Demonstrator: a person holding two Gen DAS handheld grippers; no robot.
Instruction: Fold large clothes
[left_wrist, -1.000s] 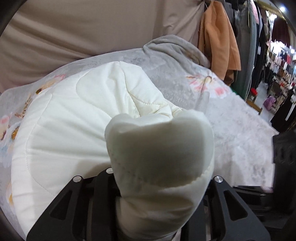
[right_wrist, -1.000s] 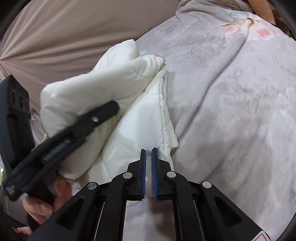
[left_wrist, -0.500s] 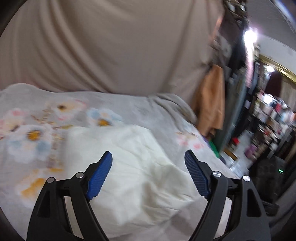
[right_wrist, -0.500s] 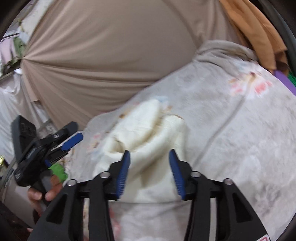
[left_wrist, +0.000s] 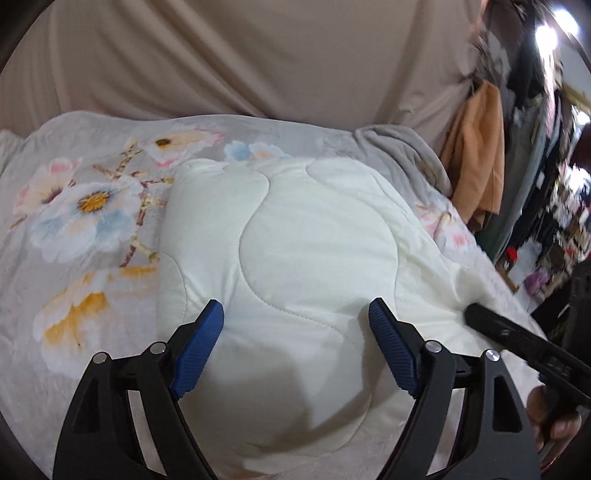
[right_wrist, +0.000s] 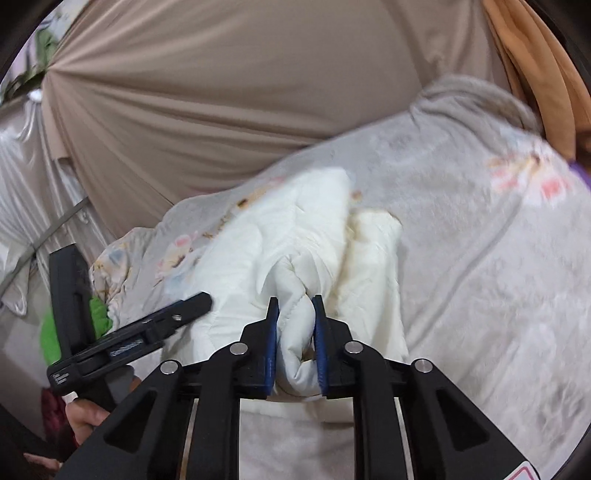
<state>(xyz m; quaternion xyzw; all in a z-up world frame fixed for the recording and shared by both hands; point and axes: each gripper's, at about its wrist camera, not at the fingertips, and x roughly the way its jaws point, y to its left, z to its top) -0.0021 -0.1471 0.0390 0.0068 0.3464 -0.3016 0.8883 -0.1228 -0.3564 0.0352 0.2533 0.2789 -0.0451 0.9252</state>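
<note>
Lying folded on a grey floral blanket (left_wrist: 92, 229), the cream quilted jacket (left_wrist: 295, 251) takes up the middle of the left wrist view, long axis running from the near edge away toward the beige curtain (left_wrist: 240, 59), far end pretty squared off. Left hand-held gripper (left_wrist: 295, 349) hangs over the near end with its blue pads (left_wrist: 197, 350) spread wide, nothing pinched, the fabric just sits below the gap. Right hand-held gripper (right_wrist: 295, 345) is a different story: its jaws are closing narrow on a puffy bunched edge of the jacket, padding bulging out between the pads. From that side the jacket runs up and left across the blanket. An orange garment (left_wrist: 476, 158) hangs off to the right past the blanket
</note>
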